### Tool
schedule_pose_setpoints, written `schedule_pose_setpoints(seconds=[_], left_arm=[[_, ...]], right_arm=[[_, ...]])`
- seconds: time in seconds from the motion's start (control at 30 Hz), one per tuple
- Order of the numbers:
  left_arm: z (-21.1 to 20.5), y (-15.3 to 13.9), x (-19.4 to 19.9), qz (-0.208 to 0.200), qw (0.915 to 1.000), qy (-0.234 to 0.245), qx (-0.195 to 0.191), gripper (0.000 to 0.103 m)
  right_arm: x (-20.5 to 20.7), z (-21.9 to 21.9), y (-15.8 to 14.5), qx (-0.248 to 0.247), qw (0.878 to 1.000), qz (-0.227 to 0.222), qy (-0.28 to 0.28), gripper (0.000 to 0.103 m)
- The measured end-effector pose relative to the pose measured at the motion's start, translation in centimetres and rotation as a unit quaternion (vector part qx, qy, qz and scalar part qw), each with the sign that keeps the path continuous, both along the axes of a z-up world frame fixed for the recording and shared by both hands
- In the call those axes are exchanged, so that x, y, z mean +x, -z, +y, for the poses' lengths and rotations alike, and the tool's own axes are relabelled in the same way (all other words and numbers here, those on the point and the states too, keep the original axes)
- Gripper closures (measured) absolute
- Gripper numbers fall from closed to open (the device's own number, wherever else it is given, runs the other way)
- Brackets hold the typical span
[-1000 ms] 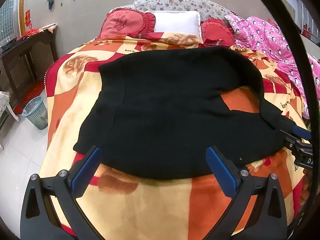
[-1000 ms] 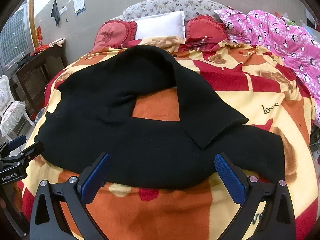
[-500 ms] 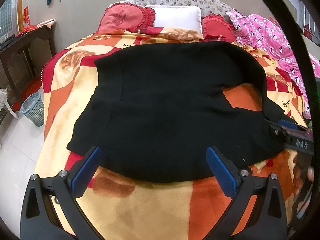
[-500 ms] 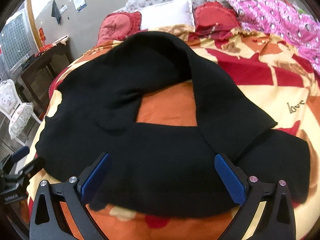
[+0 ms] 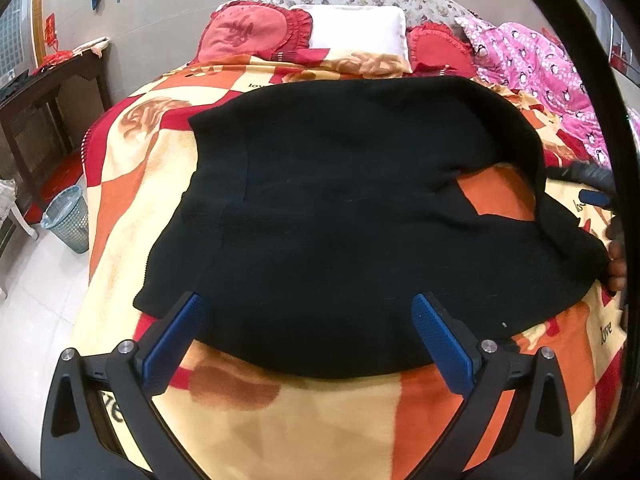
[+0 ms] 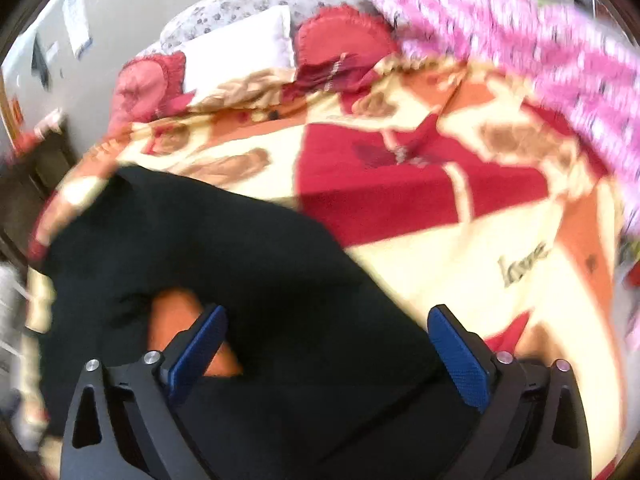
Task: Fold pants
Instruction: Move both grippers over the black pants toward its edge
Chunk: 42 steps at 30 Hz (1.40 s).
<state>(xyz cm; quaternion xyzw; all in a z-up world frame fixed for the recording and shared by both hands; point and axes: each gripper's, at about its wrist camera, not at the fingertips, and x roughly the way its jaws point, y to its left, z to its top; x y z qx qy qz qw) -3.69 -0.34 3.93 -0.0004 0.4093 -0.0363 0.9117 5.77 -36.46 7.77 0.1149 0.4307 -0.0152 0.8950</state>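
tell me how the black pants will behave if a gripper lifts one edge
The black pants look like soft knit lying limp on the blanket, so they would probably droop and drag. One leg curves loosely, so the shape likely shifts when pulled.

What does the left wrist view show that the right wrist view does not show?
Only the left wrist view shows the waste basket on the floor, the dark wooden table, and the right claw at the far edge of the pants.

Only the right wrist view, which is blurred, shows the large red patch of the blanket and the word "love" beside it.

Both show the black pants, the blanket, the white pillow and open claws.
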Motion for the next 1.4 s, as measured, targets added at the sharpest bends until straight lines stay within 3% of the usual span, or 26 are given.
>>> schedule_pose_setpoints(seconds=[0.03, 0.1, 0.23, 0.33, 0.43, 0.53, 0.57, 0.6, 0.63, 0.7, 0.8, 1.0, 1.2, 1.3, 1.4], left_arm=[[0.2, 0.0, 0.0, -0.003, 1.0000, -0.003, 0.001, 0.000], [0.4, 0.0, 0.2, -0.005, 1.0000, -0.008, 0.000, 0.000], [0.6, 0.2, 0.6, 0.000, 0.9999, -0.011, -0.009, 0.000], [0.8, 0.1, 0.5, -0.002, 0.9999, -0.010, -0.004, 0.000], [1.5, -0.1, 0.2, 0.001, 0.9999, -0.011, -0.002, 0.000], [2.5, -0.6, -0.2, -0.002, 0.9998, -0.016, -0.013, 0.000], [2.8, -0.7, -0.4, -0.002, 0.9997, -0.018, -0.017, 0.000], [3.1, -0.7, -0.5, 0.001, 0.9995, -0.021, -0.023, 0.000], [3.6, -0.7, -0.5, 0.011, 0.9991, -0.024, -0.034, 0.000], [4.6, -0.5, -0.7, 0.023, 0.9979, -0.032, -0.051, 0.000], [5.8, -0.3, -1.4, 0.027, 0.9961, -0.052, -0.067, 0.000], [7.4, 0.8, -2.5, 0.042, 0.9934, -0.071, -0.080, 0.000], [8.7, 2.5, -2.5, 0.059, 0.9849, -0.107, -0.122, 0.000], [8.2, 2.8, -2.3, 0.060, 0.9812, -0.106, -0.150, 0.000], [7.2, 2.9, -1.8, 0.063, 0.9814, -0.098, -0.153, 0.000]], right_arm=[[-0.7, 0.3, -0.6, 0.055, 0.998, -0.022, -0.031, 0.001], [-1.4, 2.0, -0.8, 0.118, 0.988, -0.040, -0.095, 0.001], [-0.5, 5.6, 1.7, 0.136, 0.978, -0.001, -0.156, 0.001], [1.0, 5.4, 3.7, 0.084, 0.988, 0.028, -0.129, 0.004], [2.0, 2.8, 2.8, 0.034, 0.996, 0.025, -0.080, 0.006], [3.3, 0.7, -1.1, -0.080, 0.996, -0.050, -0.002, 0.002], [4.1, 0.2, -2.5, -0.131, 0.986, -0.093, 0.034, 0.000], [4.9, 0.0, -3.0, -0.158, 0.980, -0.108, 0.050, 0.000], [6.1, 0.1, -3.2, -0.167, 0.980, -0.097, 0.053, 0.000], [6.7, -0.1, -3.3, -0.139, 0.987, -0.067, 0.034, 0.000], [3.9, 0.2, -3.1, -0.125, 0.989, -0.079, 0.000, 0.000], [-4.7, -1.1, -0.3, -0.128, 0.991, -0.035, -0.026, 0.000], [-13.1, -4.3, 1.5, -0.084, 0.996, -0.016, 0.003, 0.000], [-14.6, -6.5, 2.3, -0.084, 0.996, -0.002, 0.042, 0.000], [-14.8, -8.1, 3.3, -0.043, 0.997, 0.012, 0.063, 0.000]])
